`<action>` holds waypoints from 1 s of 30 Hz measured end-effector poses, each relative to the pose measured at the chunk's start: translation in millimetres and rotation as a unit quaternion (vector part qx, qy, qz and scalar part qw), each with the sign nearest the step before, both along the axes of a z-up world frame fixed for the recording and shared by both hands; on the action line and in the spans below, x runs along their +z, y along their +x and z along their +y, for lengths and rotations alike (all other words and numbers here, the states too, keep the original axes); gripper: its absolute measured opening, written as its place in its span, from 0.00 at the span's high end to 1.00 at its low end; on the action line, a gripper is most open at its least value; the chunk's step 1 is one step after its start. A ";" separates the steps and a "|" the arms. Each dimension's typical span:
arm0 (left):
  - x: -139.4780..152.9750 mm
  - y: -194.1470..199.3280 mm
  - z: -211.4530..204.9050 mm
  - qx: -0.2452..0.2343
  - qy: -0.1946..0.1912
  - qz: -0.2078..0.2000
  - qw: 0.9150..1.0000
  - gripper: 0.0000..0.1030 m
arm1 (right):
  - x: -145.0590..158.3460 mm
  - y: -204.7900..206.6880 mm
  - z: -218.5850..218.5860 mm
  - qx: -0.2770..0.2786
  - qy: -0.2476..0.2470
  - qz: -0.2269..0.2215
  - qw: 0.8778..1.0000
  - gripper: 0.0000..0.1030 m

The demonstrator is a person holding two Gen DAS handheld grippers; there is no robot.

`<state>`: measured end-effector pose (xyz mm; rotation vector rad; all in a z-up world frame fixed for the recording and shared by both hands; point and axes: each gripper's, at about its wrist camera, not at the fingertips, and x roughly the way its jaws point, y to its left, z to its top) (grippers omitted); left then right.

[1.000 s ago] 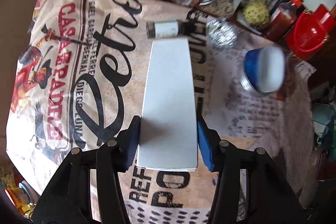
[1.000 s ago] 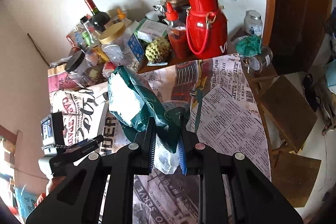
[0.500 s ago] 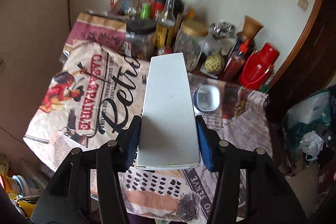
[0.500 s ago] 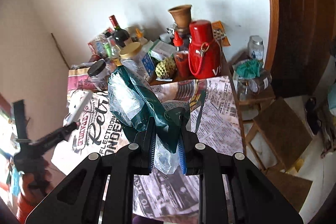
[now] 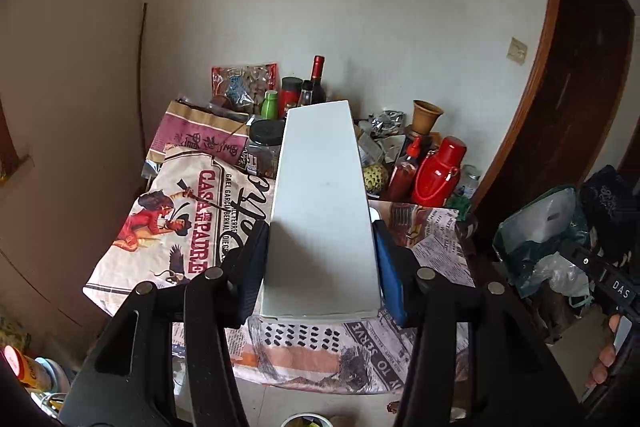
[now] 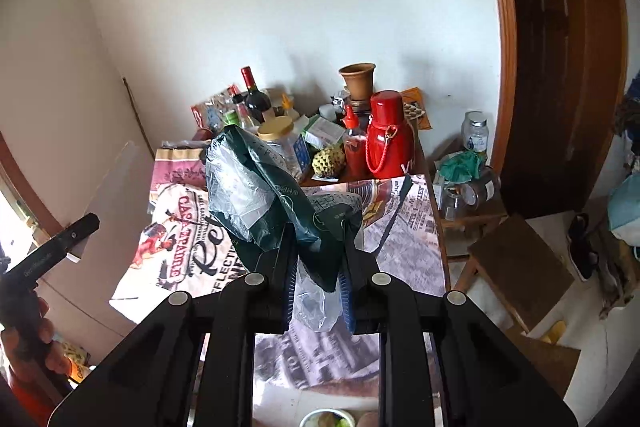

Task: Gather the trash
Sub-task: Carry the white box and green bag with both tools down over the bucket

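Observation:
A long white carton (image 5: 320, 207) is clamped at its near end between the blue pads of my left gripper (image 5: 319, 239) and is held in the air above the newspaper-covered table (image 5: 192, 219). My right gripper (image 6: 320, 259) is shut on a crumpled dark green plastic bag (image 6: 272, 195) with clear film (image 6: 312, 303) hanging below the pads. In the right wrist view the carton (image 6: 116, 187) and the left gripper (image 6: 60, 243) show at the far left, with a hand under them. The left wrist view has the green bag (image 5: 540, 227) at its right edge.
Bottles, jars, a red flask (image 5: 436, 171), a clay pot (image 6: 358, 79) and a green fruit (image 6: 328, 159) crowd the table's back along the wall. A wooden stool (image 6: 520, 267) and a low shelf with jars (image 6: 472, 187) stand right of the table by the dark door.
Both grippers have risen and drawn back from the table with their loads. The carton went from low over the tabletop to well above it, and the wall now fills both views.

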<state>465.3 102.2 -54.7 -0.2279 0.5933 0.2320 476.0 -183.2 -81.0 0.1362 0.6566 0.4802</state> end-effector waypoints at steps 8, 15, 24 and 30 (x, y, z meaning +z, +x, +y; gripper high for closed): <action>-1.5 -93.7 12.9 -0.055 0.013 0.002 0.998 0.51 | -11.3 -93.6 22.8 -0.039 0.015 0.006 0.999 0.84; -31.5 -165.4 29.4 -0.084 0.003 0.032 0.996 0.51 | -36.8 -166.3 39.3 -0.065 0.007 0.030 0.997 0.84; -75.1 -206.4 25.2 -0.123 -0.010 0.096 0.988 0.51 | -79.6 -214.4 41.0 -0.077 -0.022 0.108 0.991 0.84; -114.1 -206.2 9.2 -0.139 -0.015 0.136 0.981 0.51 | -123.8 -213.7 42.2 -0.065 -0.048 0.165 0.983 0.83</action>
